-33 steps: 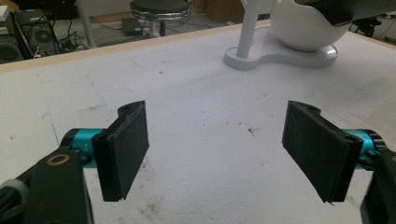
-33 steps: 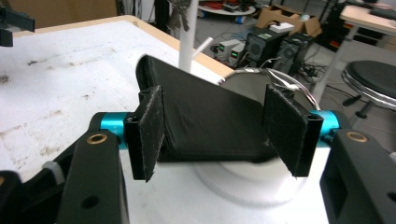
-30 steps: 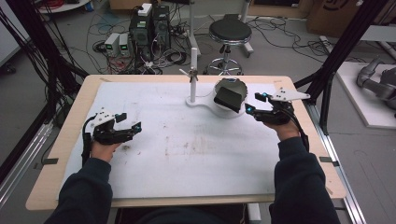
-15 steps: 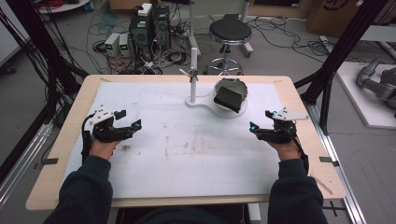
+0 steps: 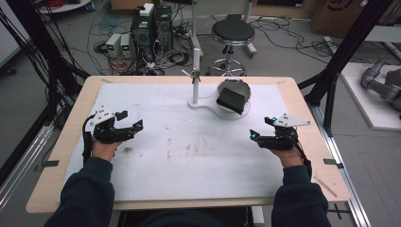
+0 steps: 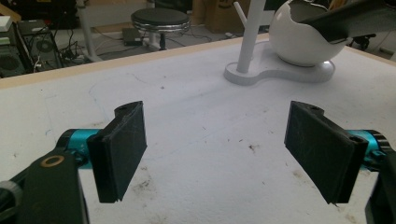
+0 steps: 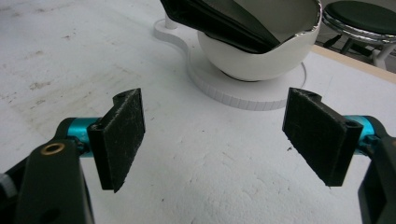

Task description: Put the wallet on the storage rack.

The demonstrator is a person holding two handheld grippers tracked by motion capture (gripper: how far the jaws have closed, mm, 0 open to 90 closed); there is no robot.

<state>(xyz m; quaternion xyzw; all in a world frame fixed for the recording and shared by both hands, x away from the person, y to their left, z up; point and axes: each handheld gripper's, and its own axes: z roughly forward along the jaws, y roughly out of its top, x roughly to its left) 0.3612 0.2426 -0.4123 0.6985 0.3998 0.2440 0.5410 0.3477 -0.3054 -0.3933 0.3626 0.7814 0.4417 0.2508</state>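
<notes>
Where the right gripper [image 5: 261, 137] held close beside the white bowl [image 5: 232, 97] a second ago, the high view lists it drawn back toward the person and lower, near the right edge of the desk [image 5: 302, 106], well apart from the bowl. Its jaws have just been opening; they stand released with nothing between them. The left gripper [image 5: 130, 121] keeps its earlier place over the white sheet [image 5: 189, 156] at the left, jaws spread and empty. The bowl sits on a white base [image 5: 213, 105] with an upright post [image 5: 196, 75], at the far middle of the sheet, unmoved; a dark folded item [image 5: 231, 99] lies tilted in it. No brand, label or lettering can be read on any of these.

Left gripper view: the left gripper [image 6: 217, 154], both black pads wide apart, bare stained sheet [image 6: 210, 121] between them. Beyond, the post [image 6: 250, 32] and the bowl [image 6: 299, 42] on the base [image 6: 261, 74], the dark item [image 6: 345, 18] jutting over the bowl's rim. A black stool [image 6: 161, 21] stands past the desk edge. No writing legible.

Right gripper view: the right gripper [image 7: 212, 140], pads released, only the sheet [image 7: 210, 158] between. The bowl [image 7: 261, 60] rests ahead on its round base [image 7: 243, 95], apart from the jaws, the dark item [image 7: 224, 18] leaning inside. No writing legible.
</notes>
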